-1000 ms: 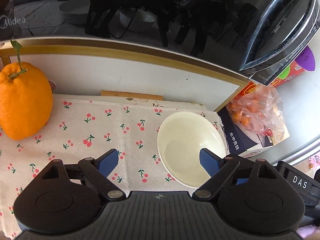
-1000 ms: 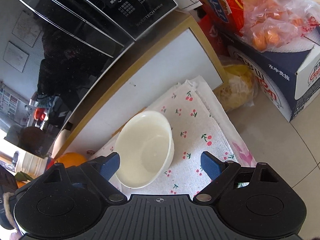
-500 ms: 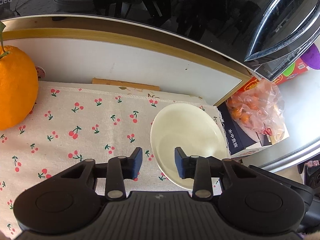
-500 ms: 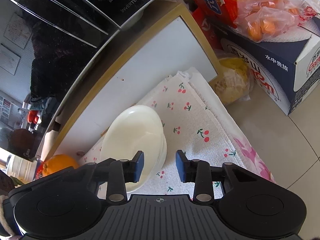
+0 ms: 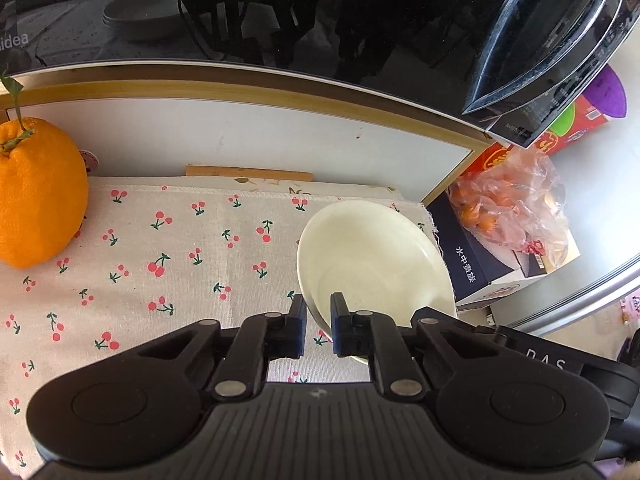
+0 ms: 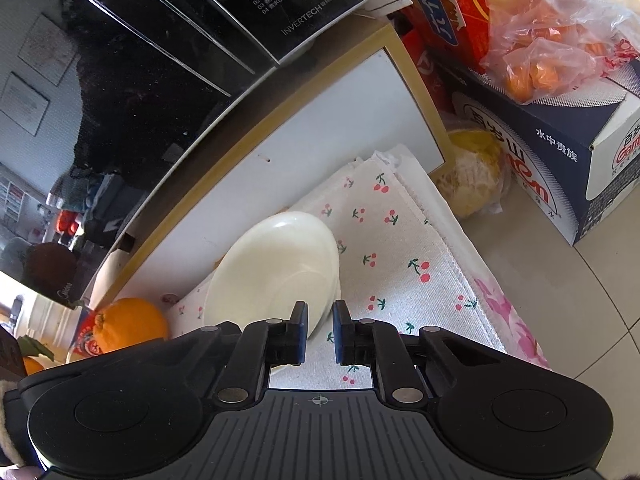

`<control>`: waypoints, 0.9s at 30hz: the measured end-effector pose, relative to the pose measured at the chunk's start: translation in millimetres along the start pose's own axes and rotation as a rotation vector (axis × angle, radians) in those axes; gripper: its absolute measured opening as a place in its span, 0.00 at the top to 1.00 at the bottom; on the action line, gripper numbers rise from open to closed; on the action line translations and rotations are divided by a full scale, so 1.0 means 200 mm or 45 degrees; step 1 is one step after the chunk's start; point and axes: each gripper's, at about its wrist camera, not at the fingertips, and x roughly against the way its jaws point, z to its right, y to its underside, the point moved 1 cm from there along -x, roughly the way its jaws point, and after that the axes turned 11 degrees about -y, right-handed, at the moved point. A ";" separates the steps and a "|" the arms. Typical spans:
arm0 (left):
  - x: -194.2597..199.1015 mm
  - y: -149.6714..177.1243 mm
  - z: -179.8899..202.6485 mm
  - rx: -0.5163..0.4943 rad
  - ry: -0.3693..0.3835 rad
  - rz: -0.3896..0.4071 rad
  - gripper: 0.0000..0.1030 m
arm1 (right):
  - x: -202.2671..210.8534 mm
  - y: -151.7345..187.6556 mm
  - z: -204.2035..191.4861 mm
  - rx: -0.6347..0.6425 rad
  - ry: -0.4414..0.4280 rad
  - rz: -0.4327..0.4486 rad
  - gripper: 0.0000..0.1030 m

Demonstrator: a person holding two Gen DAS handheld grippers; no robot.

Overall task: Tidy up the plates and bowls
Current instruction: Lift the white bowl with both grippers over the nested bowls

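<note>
Pinching the near rim of the bowl (image 5: 372, 256) with the left gripper (image 5: 318, 322), one finger (image 5: 298, 322) pressing outside the wall and the other (image 5: 340, 320) sitting inside, the jaws drawn close with only the rim between them. Tilting slightly above the cloth (image 5: 160, 264), the bowl seeming raised at its near edge, though contact with the cloth underneath being hard to judge from this angle. Lying toward the right end of the cloth, the bowl sitting just short of the cloth's frayed right edge, well apart from the orange (image 5: 38, 196) standing at the cloth's left end. Gripping the same bowl (image 6: 276, 268) with the right gripper (image 6: 320, 328) too, jaws nearly closed across the rim's opposite side, one finger (image 6: 300, 326) lying over the inside and the other (image 6: 342, 326) outside above the cloth (image 6: 400, 256). Rising behind the cloth, a white panel (image 5: 248, 140) with a gold frame, and above that a glossy black microwave (image 5: 280, 12) reflecting stacked dishes. Resting beyond the cloth's right edge, a navy box (image 6: 560, 168) carrying a plastic bag (image 6: 552, 52) of small oranges, with a red box (image 6: 444, 12) standing behind, and a bagged yellow fruit (image 6: 474, 176) wedged between the cloth and the navy box.
</note>
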 end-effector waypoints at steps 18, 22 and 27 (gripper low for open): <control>0.39 0.12 -0.07 0.012 0.038 0.067 0.89 | 0.33 0.15 -0.34 0.107 0.007 -0.001 0.88; 0.49 0.19 -0.10 0.015 0.043 0.068 0.89 | 0.41 0.23 -0.41 0.144 0.026 -0.002 0.87; 0.58 0.29 -0.12 0.008 0.045 0.055 0.88 | 0.52 0.34 -0.46 0.169 0.018 0.014 0.87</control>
